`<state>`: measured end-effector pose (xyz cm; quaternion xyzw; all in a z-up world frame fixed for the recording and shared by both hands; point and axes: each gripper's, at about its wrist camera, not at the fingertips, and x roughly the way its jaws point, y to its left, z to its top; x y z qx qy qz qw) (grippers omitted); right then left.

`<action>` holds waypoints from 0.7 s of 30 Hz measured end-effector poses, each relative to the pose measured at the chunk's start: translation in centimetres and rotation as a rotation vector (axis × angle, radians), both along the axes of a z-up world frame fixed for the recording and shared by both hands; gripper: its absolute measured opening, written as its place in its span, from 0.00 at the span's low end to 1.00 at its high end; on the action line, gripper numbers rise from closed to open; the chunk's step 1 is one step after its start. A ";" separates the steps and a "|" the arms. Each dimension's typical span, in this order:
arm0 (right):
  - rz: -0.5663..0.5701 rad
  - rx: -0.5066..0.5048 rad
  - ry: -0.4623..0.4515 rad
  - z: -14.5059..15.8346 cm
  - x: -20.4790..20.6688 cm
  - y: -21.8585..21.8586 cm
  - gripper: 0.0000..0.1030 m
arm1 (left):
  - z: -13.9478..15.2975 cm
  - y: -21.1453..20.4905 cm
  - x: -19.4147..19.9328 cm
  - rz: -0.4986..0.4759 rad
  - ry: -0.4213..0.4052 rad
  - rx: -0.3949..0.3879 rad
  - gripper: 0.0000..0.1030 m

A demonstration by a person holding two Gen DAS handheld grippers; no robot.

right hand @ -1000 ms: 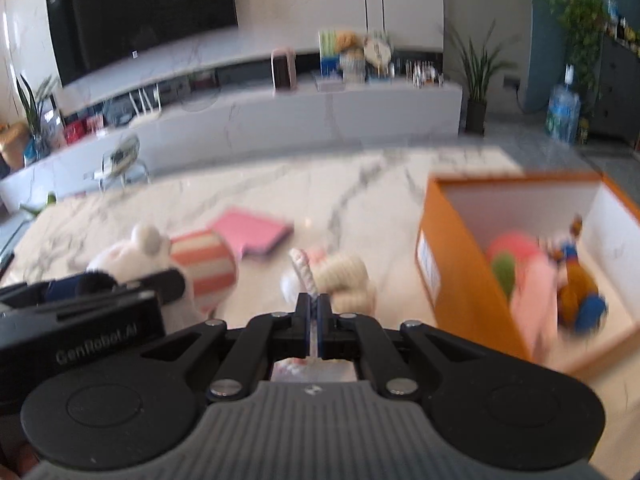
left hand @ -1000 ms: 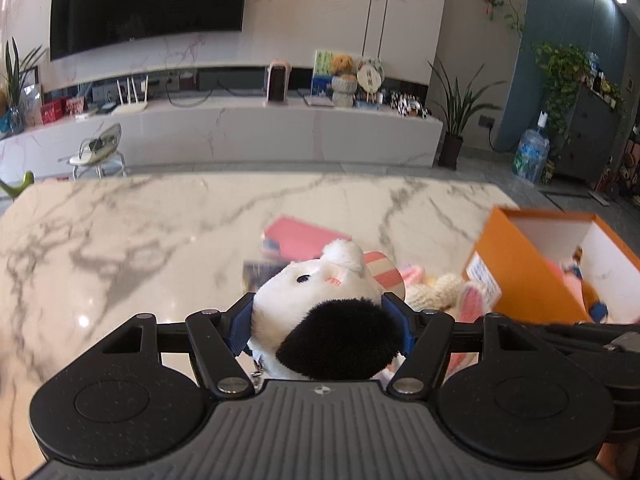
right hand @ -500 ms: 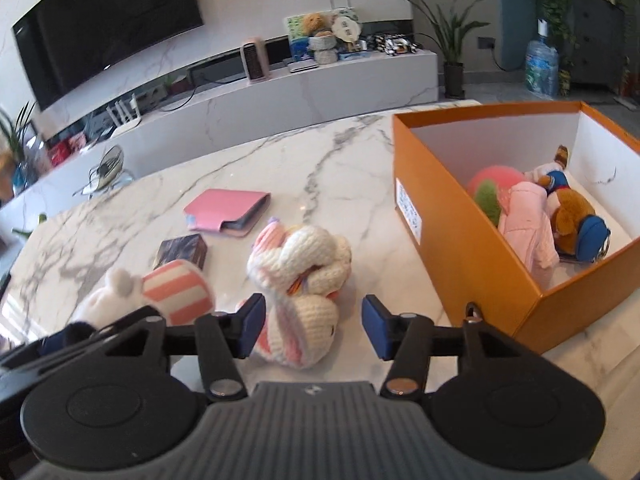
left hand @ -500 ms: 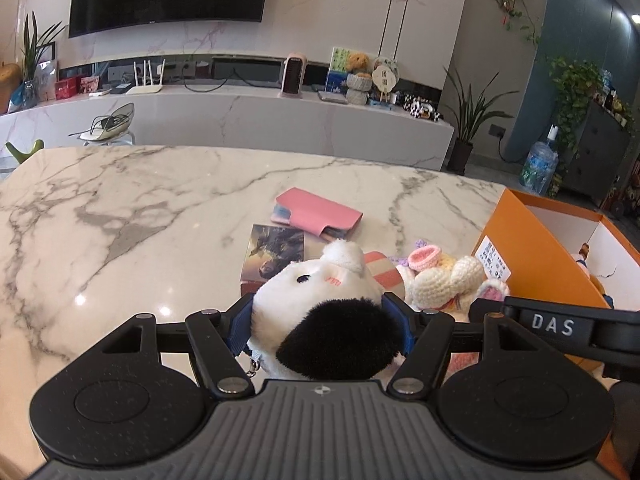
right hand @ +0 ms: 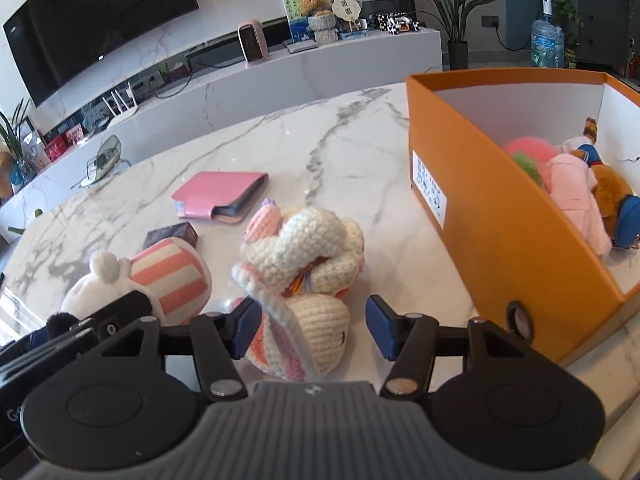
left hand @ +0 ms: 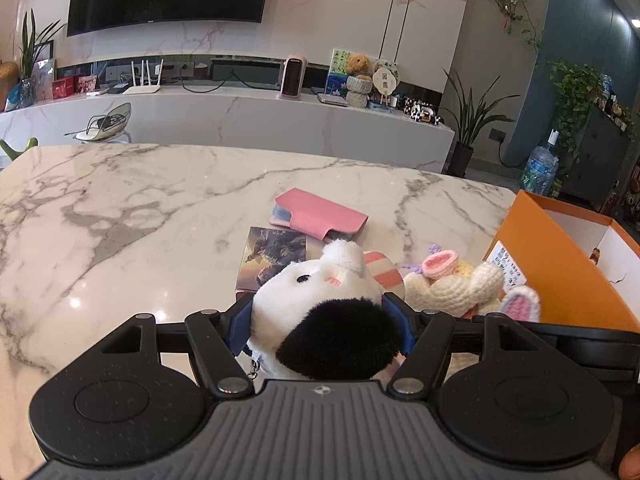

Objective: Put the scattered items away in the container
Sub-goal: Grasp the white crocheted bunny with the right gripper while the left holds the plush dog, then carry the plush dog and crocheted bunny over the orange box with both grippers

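The left gripper (left hand: pixel 320 320) has its jaws squeezing one white plush (left hand: pixel 316 292). Its head points away, toward the far end of the table (left hand: pixel 120 200). The right gripper (right hand: pixel 310 326) has just spread its jaws; one knit bunny (right hand: pixel 304 264) lies lengthwise between them, not pinched. One pink wallet (right hand: pixel 218 196) and one dark card box (left hand: pixel 274 252) lie flat. One orange box (right hand: pixel 500 216) stands on the right, with soft toys inside.

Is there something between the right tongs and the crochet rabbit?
Nothing visible. The open right tongs already stand around the crochet rabbit on the table; the pads do not press on it.
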<state>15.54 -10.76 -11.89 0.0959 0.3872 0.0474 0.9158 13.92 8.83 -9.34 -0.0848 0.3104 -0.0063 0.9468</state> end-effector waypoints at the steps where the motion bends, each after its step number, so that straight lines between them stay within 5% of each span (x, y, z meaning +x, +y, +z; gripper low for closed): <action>1: 0.002 -0.001 0.008 -0.3 0.2 0.0 0.58 | -0.2 0.0 0.1 0.001 0.004 0.001 0.76; 10: 0.059 -0.024 0.009 -0.8 0.1 0.6 0.42 | -0.9 0.1 0.2 -0.002 0.040 0.011 0.76; 21: 0.058 -0.004 -0.102 2.6 -2.7 -0.2 0.36 | 2.7 -1.3 -2.1 0.000 -0.029 0.026 0.76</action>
